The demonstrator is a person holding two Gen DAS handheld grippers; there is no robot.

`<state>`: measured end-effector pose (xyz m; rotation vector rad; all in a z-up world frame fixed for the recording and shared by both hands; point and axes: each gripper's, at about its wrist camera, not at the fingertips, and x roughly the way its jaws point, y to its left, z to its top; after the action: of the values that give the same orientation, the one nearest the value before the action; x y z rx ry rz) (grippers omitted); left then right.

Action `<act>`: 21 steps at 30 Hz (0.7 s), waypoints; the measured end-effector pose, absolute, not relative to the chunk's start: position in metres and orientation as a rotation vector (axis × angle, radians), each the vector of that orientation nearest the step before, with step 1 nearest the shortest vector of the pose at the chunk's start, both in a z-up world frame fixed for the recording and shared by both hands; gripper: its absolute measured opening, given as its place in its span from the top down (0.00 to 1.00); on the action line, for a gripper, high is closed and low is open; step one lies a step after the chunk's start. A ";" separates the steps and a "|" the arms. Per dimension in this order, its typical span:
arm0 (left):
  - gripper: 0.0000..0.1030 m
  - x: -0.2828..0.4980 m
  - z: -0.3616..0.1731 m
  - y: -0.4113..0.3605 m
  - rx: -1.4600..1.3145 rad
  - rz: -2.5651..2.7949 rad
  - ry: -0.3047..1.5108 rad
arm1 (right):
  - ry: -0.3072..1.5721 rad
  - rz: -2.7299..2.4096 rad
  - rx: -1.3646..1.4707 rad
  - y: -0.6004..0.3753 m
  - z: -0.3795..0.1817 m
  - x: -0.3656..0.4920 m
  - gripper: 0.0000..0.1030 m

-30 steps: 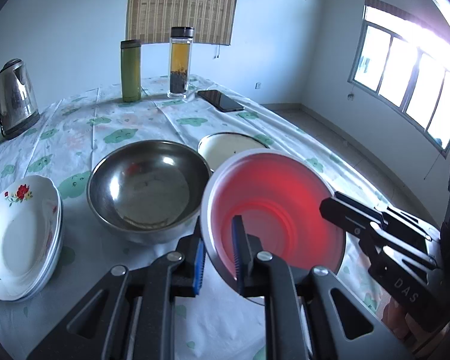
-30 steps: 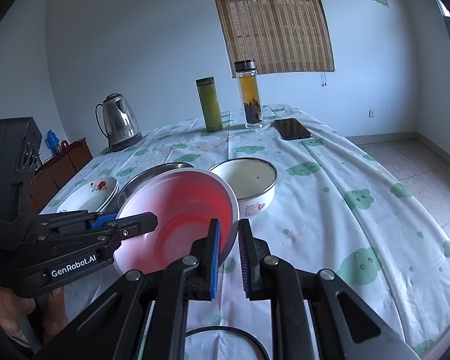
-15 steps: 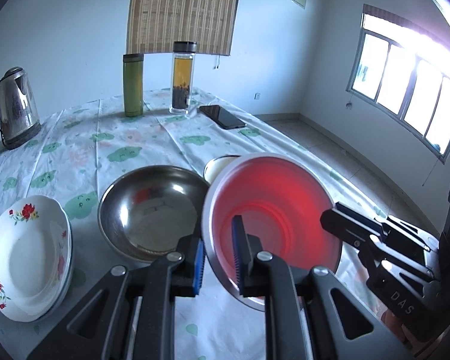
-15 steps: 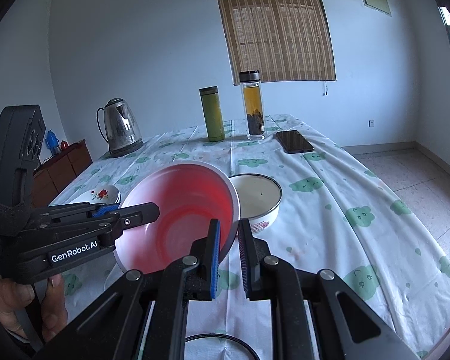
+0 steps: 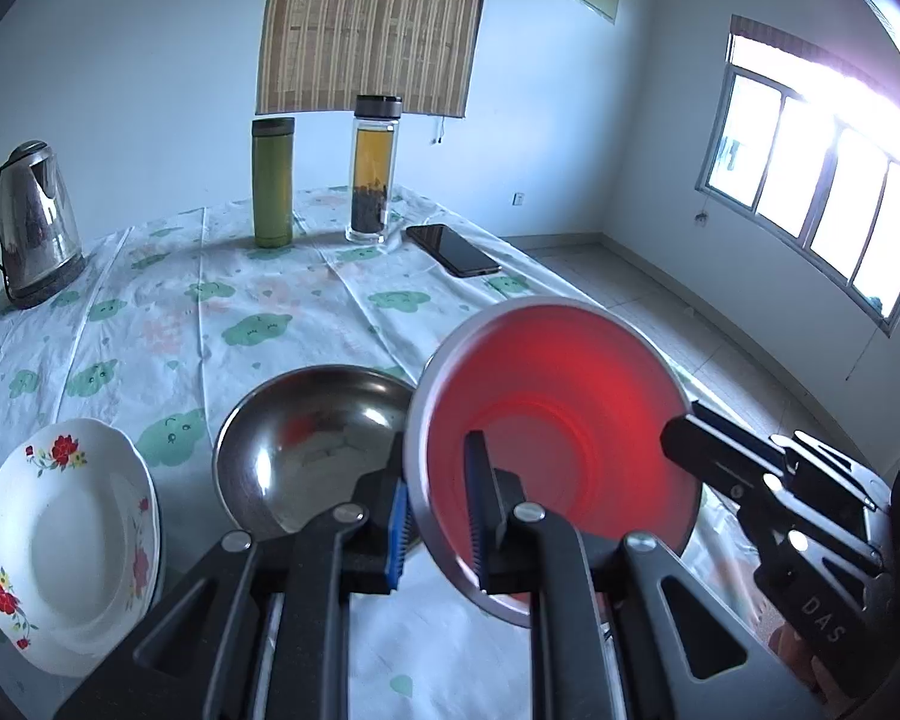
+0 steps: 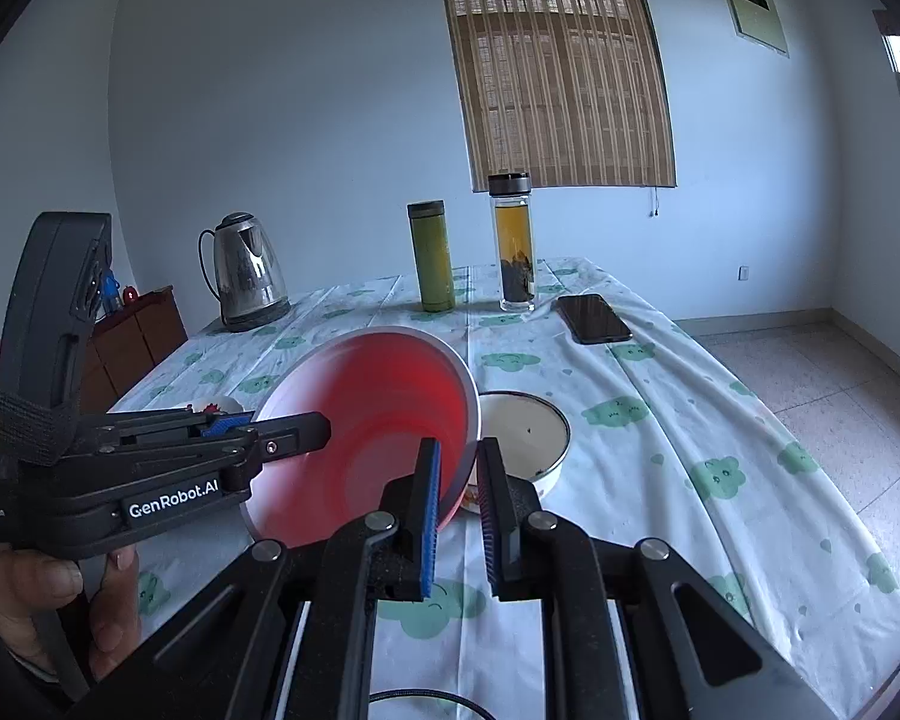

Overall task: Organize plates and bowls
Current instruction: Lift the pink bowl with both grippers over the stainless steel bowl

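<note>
ahead of me a steel kettle (image 5: 33, 225), a green flask (image 5: 273, 181), a tea bottle (image 5: 375, 170) and a dark phone (image 5: 453, 250) sit on my cloud-print tablecloth (image 5: 168, 312).

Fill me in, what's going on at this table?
A person has both handheld tools, left tool and right tool, shut on opposite sides of the rim of a red round plastic bowl, held tilted above the cloud-print tablecloth. Below sit a stainless steel bowl, a white enamel bowl and a stack of white floral plates, all untouched.
</note>
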<state>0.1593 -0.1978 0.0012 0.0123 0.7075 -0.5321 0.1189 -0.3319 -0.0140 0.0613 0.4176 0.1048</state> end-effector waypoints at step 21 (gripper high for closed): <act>0.86 0.179 -0.007 -0.174 -0.063 -0.506 0.718 | 0.433 0.126 0.033 -0.311 -0.016 0.140 0.87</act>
<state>0.1787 -0.1735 -0.0073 -0.0625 0.7182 -0.5064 0.1398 -0.3112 -0.0157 0.0334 0.4330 0.1262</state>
